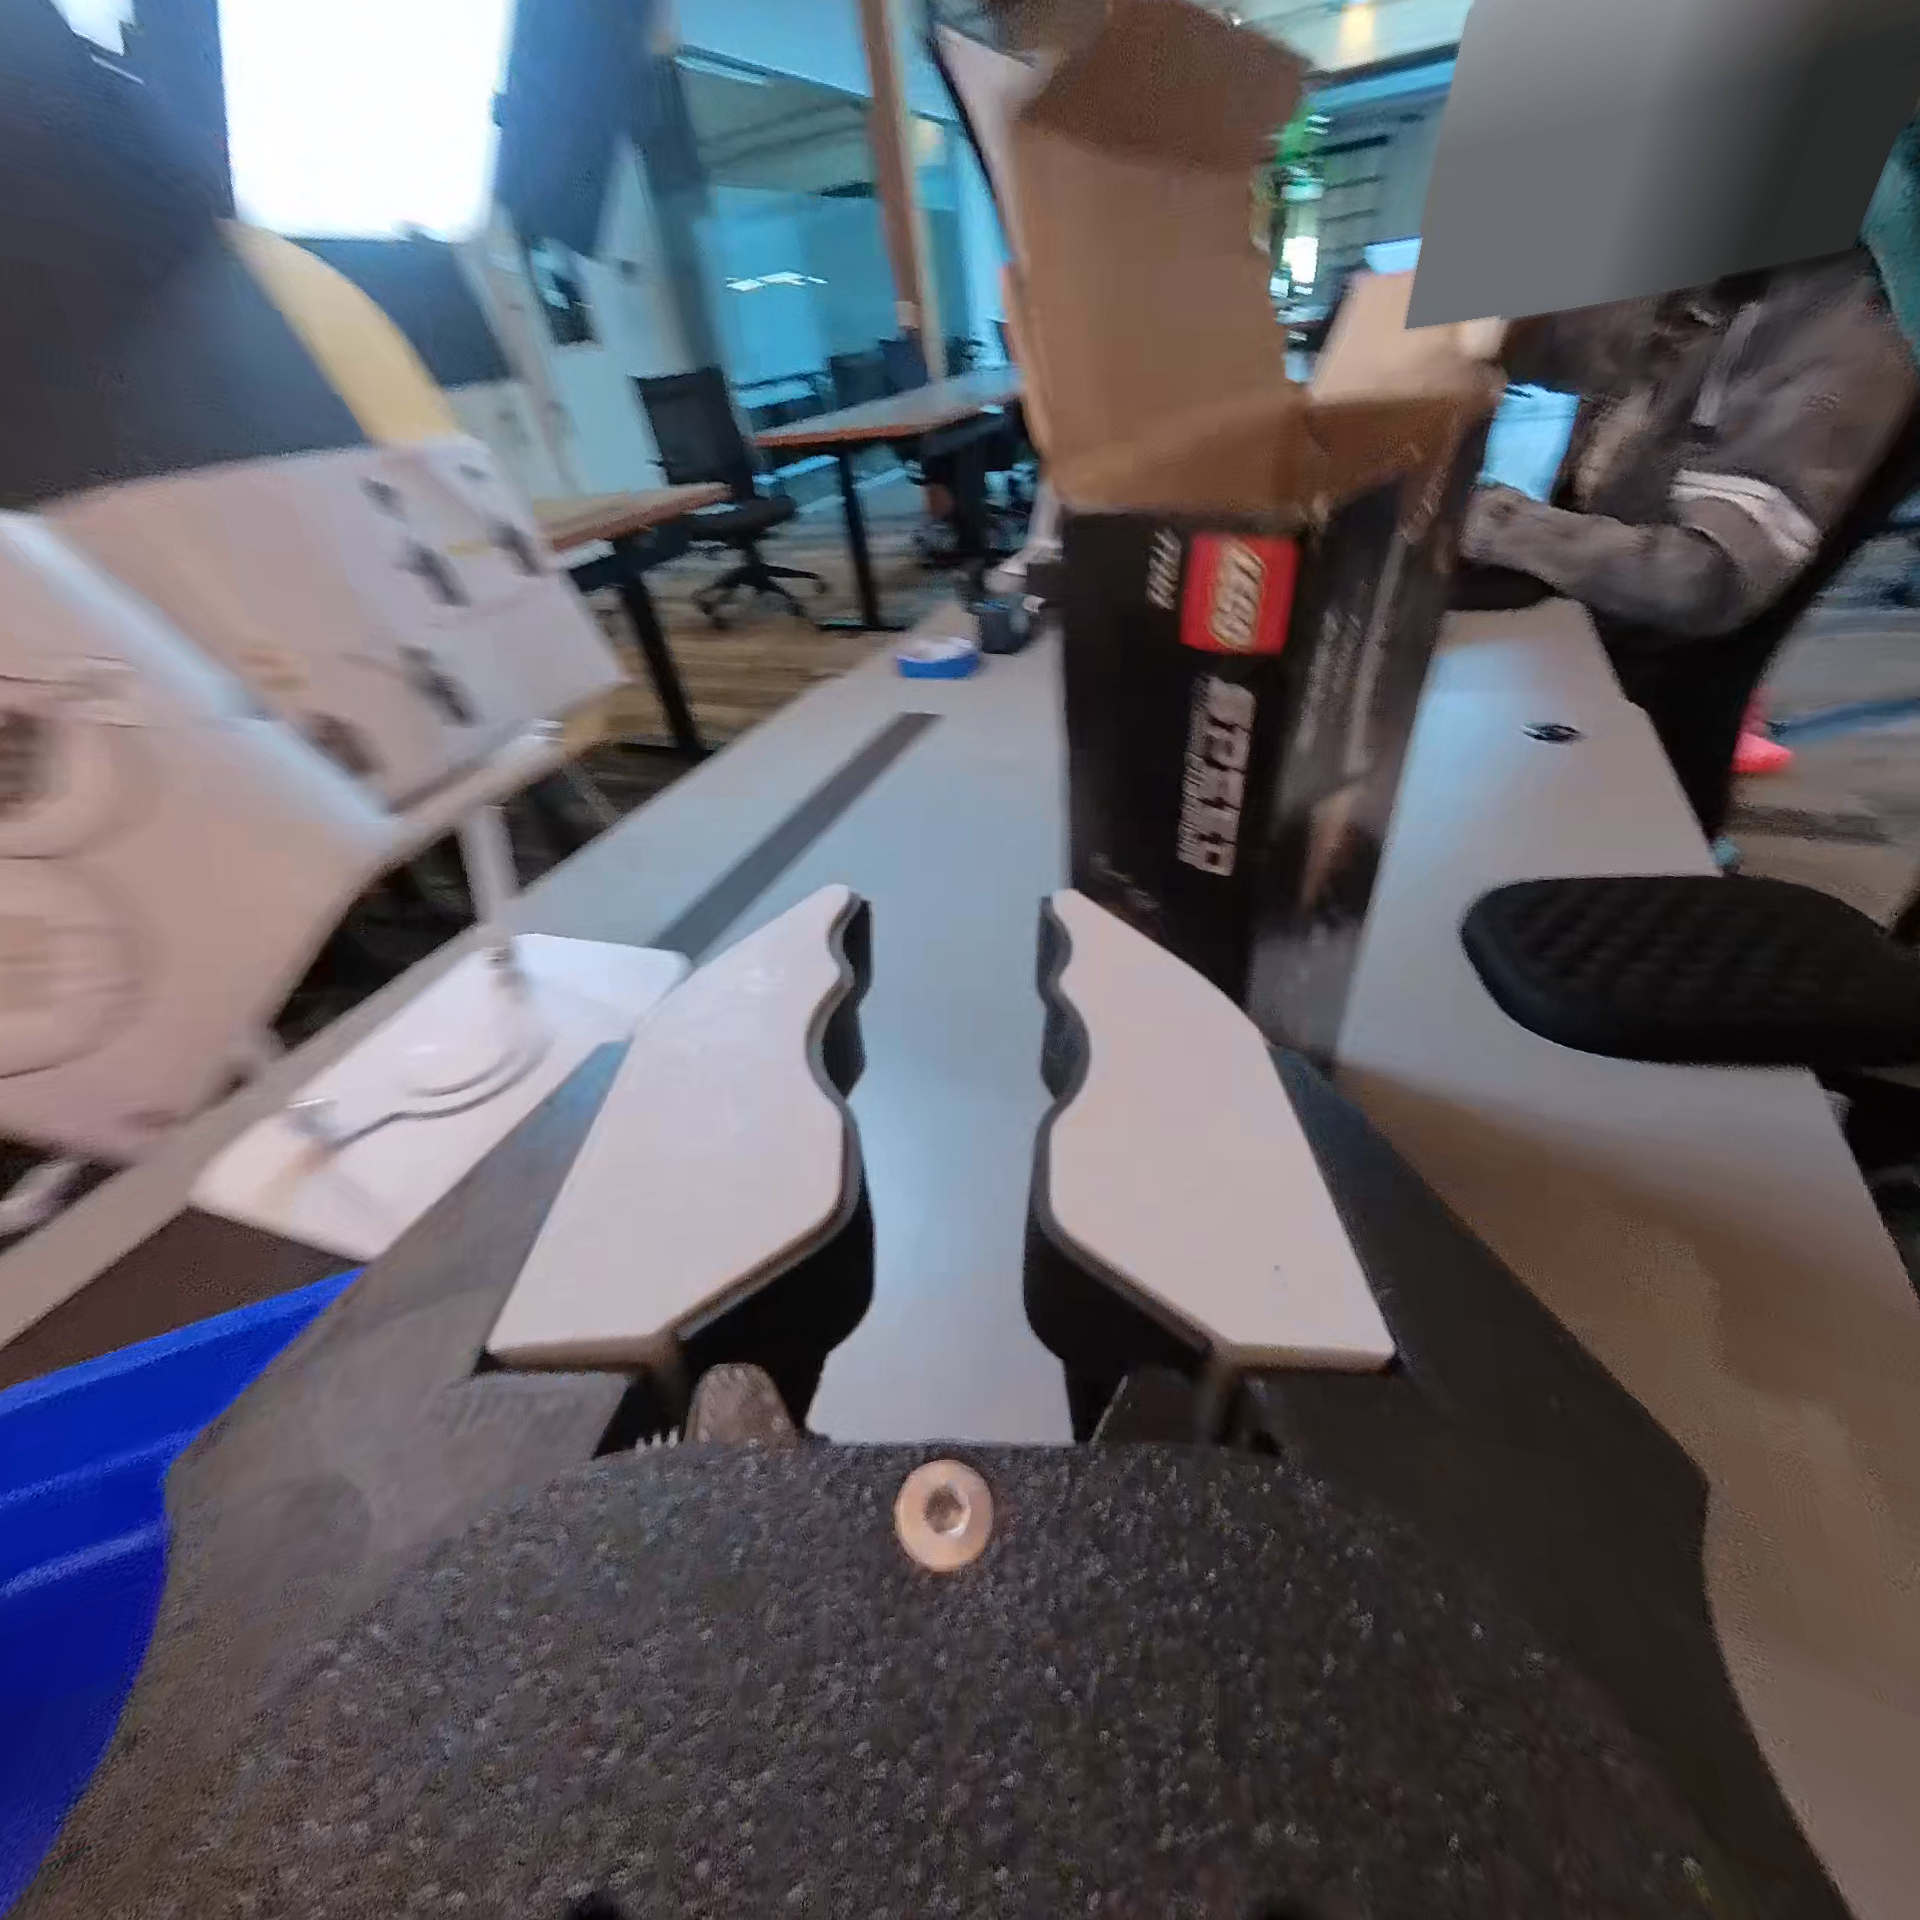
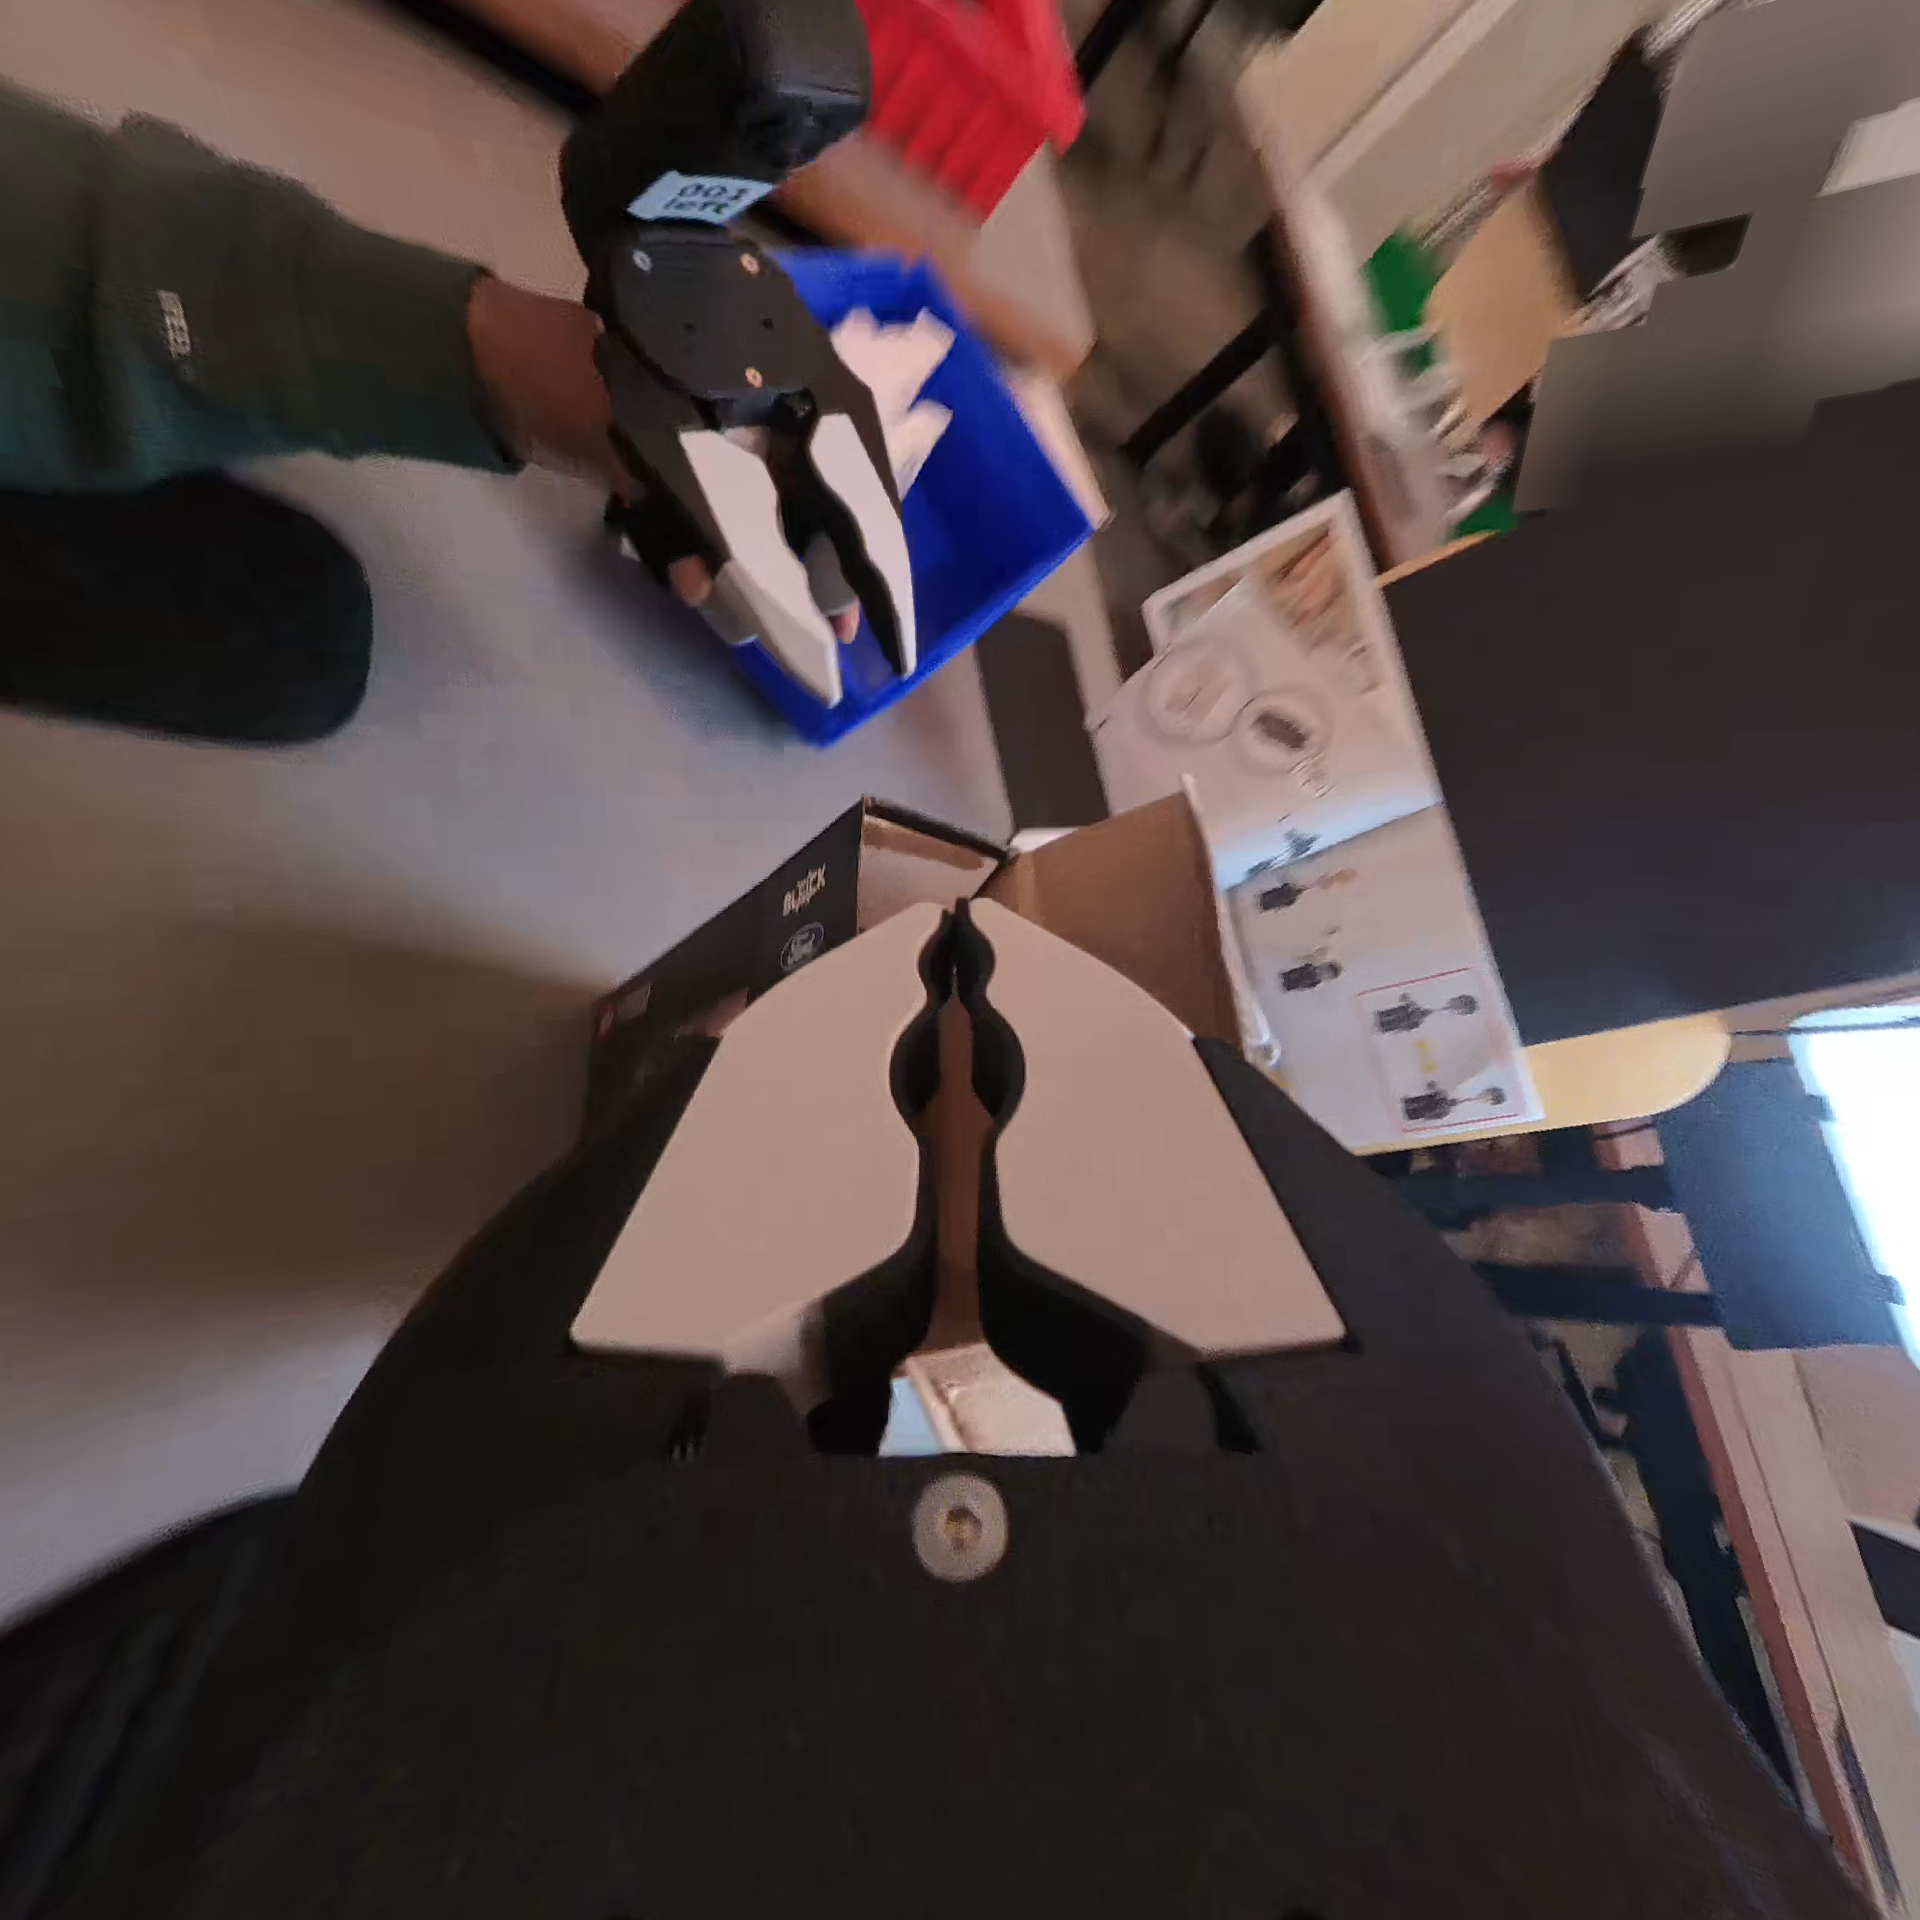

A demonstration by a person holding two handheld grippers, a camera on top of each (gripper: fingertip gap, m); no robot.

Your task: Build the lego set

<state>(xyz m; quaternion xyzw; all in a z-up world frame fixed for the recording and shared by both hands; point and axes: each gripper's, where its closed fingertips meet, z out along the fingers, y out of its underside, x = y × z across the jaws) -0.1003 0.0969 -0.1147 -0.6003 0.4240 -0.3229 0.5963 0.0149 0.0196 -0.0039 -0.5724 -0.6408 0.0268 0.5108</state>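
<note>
Left gripper (image 1: 951, 914), white-faced fingers on a black body, hangs over the grey tabletop (image 1: 1507, 1195), jaws apart, nothing between them. Ahead and just right stands the tall black cardboard Lego box (image 1: 1247, 727), upright on the table, brown top flaps open. Right gripper (image 2: 956, 914) has jaws pressed together on a brown flap of that box (image 2: 1112, 894). Blue plastic bin (image 2: 987, 499) sits beside the left gripper; white instruction booklet on a stand (image 2: 1340, 914) is propped beyond the box.

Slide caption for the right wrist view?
Right gripper shut on the black cardboard Lego box's flap; open left gripper over blue plastic bin.
</note>
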